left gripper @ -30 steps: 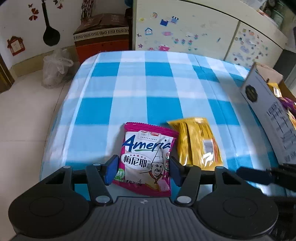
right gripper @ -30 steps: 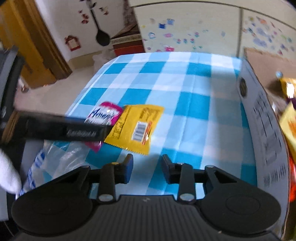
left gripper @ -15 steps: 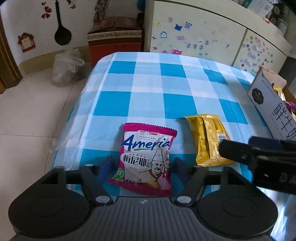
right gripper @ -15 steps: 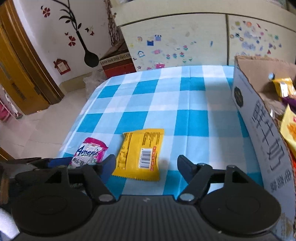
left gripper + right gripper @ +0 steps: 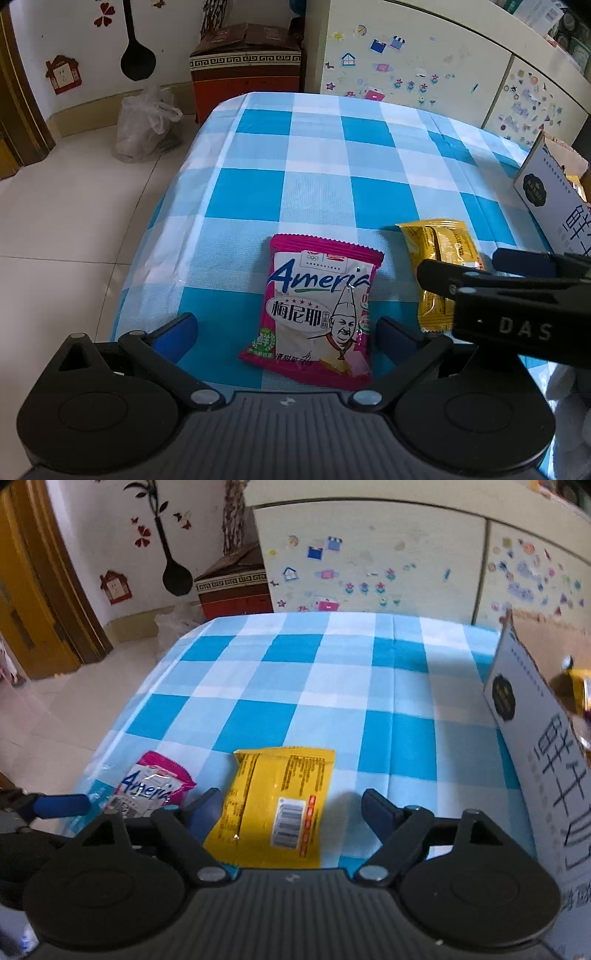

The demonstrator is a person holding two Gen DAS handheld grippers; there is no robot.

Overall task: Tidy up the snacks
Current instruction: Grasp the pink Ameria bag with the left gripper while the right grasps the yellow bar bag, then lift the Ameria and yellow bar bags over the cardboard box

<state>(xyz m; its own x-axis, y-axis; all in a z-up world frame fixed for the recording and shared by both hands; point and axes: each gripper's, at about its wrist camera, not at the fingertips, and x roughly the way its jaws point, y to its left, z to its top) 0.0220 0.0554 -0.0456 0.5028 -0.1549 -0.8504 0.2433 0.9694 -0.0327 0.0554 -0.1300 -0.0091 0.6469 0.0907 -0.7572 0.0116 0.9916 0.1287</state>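
Both grippers tilt downward over the table (image 5: pixel 314 162). The left gripper (image 5: pixel 286 330), jaws just opened wide, straddles the pink packet (image 5: pixel 314 314); the right gripper (image 5: pixel 291 810), likewise just spread, straddles the yellow packet (image 5: pixel 277 797), neither touching.

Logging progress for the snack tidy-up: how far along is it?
Done: some packets already lie in the cardboard box. In hand: nothing; the left claw has just been opening around the pink packet, the right claw around the yellow packet, both open. Left: both packets, on the checked cloth.
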